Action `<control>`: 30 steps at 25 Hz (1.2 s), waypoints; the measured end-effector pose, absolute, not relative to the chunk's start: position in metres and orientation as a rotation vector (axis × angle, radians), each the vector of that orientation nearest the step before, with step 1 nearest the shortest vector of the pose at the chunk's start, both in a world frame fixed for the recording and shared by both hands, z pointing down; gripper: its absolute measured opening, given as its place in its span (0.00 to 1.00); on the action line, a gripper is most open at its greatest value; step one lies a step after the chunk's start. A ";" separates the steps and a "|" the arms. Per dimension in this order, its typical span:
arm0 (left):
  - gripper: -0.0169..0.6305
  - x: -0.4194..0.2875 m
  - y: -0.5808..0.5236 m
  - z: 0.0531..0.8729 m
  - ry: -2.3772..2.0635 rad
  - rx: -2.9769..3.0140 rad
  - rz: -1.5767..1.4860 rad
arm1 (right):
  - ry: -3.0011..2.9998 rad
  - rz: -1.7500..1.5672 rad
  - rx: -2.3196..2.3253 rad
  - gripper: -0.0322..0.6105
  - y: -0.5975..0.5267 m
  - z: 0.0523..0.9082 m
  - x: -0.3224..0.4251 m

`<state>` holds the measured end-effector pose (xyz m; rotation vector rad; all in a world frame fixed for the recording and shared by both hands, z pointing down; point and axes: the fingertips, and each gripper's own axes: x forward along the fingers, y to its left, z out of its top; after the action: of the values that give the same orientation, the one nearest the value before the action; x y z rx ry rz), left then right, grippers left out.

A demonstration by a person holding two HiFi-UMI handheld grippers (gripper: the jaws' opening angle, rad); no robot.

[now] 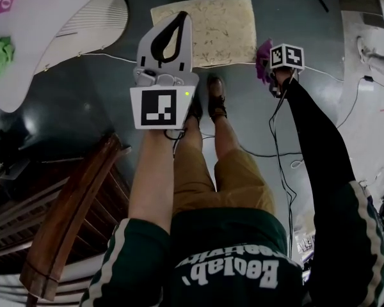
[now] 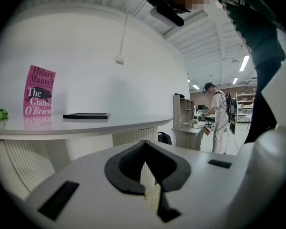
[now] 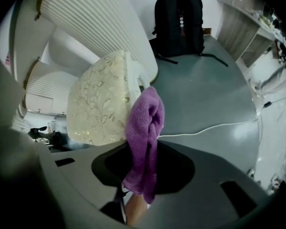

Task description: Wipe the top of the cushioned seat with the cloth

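The cushioned seat [image 1: 205,27], cream with a leaf pattern, stands on the grey floor ahead of the person's feet. In the right gripper view the seat [image 3: 97,104] fills the left middle. My right gripper [image 1: 272,69] hangs just right of the seat and is shut on a purple cloth [image 1: 264,57]. The cloth [image 3: 145,128] droops out of my right gripper [image 3: 143,154], close to the cushion's edge without touching it. My left gripper [image 1: 181,16] is held high over the seat's near left corner, shut and empty. In its own view my left gripper [image 2: 144,144] points level across the room.
A white curved table [image 1: 45,37] with a green object [image 1: 1,53] and a pink book [image 2: 38,90] stands left. A wooden chair [image 1: 70,216] is near left. Cables [image 1: 288,152] cross the floor. A black backpack [image 3: 178,20] sits beyond the seat. A person [image 2: 219,118] stands far off.
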<state>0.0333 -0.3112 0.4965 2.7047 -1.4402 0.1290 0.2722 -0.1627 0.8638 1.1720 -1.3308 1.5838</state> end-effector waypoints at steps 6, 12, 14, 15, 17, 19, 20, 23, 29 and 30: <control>0.05 0.030 -0.310 0.499 -1.451 2.698 0.155 | -1.358 1.595 1.172 0.25 -0.163 0.866 0.259; 0.05 0.034 -0.306 0.504 -1.432 2.700 0.166 | -1.367 1.561 1.152 0.25 -0.165 0.865 0.258; 0.05 0.034 -0.303 0.507 -1.426 2.699 0.166 | -1.376 1.542 1.168 0.26 -0.165 0.864 0.259; 0.05 0.035 -0.302 0.508 -1.422 2.699 0.164 | -1.381 1.528 1.178 0.26 -0.165 0.864 0.259; 0.05 0.035 -0.299 0.512 -1.416 2.697 0.168 | -1.385 1.512 1.197 0.26 -0.163 0.864 0.260; 0.05 0.032 -0.297 0.517 -1.419 2.688 0.181 | -1.384 1.520 1.216 0.26 -0.164 0.864 0.260; 0.05 0.030 -0.297 0.519 -1.425 2.684 0.185 | -1.384 1.522 1.224 0.26 -0.165 0.864 0.260; 0.05 0.024 -0.291 0.523 -1.435 2.673 0.192 | -1.397 1.482 1.228 0.26 -0.167 0.862 0.262; 0.05 0.007 -0.288 0.520 -1.497 2.645 0.211 | -1.479 1.350 1.287 0.26 -0.201 0.837 0.265; 0.05 0.005 -0.288 0.516 -1.507 2.646 0.207 | -1.498 1.324 1.291 0.26 -0.209 0.830 0.265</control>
<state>0.0051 -0.2884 0.5165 2.6459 -1.5068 0.2072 0.2651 -0.2088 0.8303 1.2914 -1.4983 1.3236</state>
